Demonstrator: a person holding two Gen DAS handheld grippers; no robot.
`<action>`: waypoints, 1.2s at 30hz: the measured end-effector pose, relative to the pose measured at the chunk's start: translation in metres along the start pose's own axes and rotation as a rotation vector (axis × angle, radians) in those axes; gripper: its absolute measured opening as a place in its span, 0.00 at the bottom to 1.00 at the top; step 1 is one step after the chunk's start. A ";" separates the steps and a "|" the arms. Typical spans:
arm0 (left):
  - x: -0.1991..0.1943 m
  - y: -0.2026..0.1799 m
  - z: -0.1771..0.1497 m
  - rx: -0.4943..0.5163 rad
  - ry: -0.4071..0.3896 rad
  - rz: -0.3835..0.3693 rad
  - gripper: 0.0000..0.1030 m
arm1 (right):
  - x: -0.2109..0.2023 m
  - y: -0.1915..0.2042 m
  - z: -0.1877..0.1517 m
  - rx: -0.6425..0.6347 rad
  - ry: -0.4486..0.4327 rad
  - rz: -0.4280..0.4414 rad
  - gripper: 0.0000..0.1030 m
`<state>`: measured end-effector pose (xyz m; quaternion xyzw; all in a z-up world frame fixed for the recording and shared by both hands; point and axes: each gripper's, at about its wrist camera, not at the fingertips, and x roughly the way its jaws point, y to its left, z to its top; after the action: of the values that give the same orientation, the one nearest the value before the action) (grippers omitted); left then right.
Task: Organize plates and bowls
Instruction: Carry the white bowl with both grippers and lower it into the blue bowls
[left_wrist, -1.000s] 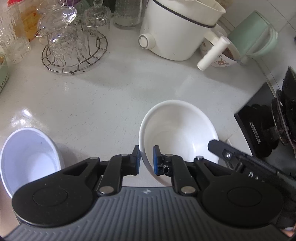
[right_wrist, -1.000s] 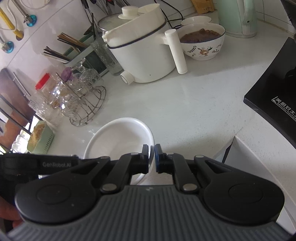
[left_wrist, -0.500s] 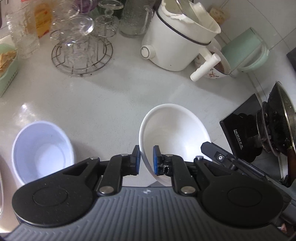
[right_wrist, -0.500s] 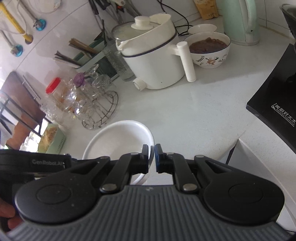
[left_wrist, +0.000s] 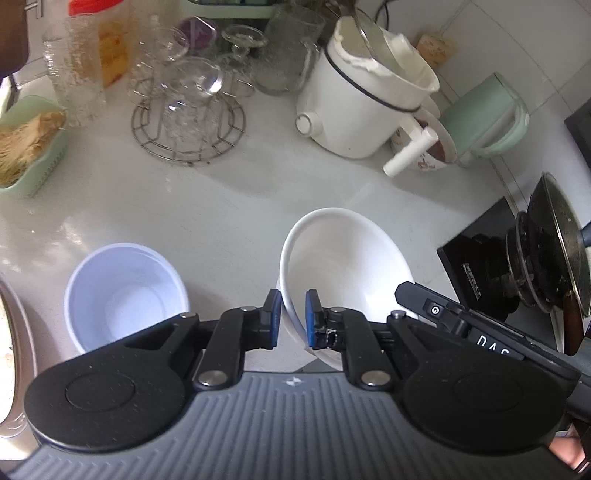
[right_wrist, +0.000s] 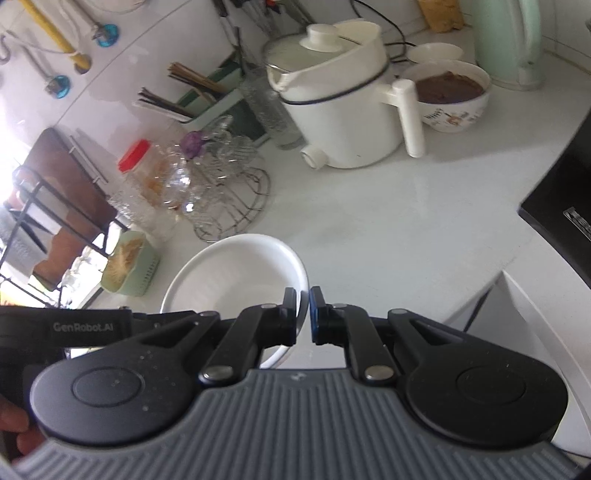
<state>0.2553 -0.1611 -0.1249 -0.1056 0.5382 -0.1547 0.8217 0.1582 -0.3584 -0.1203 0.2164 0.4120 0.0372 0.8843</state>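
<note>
with both the left gripper (left_wrist: 292, 319) and the right gripper (right_wrist: 303, 315) clenched on opposite rims, the white bowl (left_wrist: 343, 273) has risen off the desk (left_wrist: 229, 206), the blue-white bowl (left_wrist: 125, 295) below looking the likely stacking spot.

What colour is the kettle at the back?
Pale mint green kettle; the left wrist view shows it best.

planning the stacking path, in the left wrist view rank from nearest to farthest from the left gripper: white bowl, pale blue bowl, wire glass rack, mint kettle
From the left gripper:
1. white bowl, rim clamped between its pads.
2. pale blue bowl, on the counter to the left.
3. wire glass rack, farther back, left of centre.
4. mint kettle, far back right.
</note>
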 end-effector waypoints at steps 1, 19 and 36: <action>-0.002 0.003 -0.001 -0.006 -0.006 0.001 0.14 | 0.002 0.002 0.000 -0.007 0.002 0.006 0.10; -0.037 0.072 -0.010 -0.214 -0.113 0.036 0.14 | 0.044 0.062 0.022 -0.120 0.084 0.142 0.11; -0.042 0.146 -0.042 -0.402 -0.228 0.151 0.14 | 0.095 0.131 0.007 -0.339 0.240 0.212 0.12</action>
<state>0.2221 -0.0103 -0.1558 -0.2433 0.4681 0.0301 0.8490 0.2405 -0.2191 -0.1298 0.1006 0.4772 0.2240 0.8438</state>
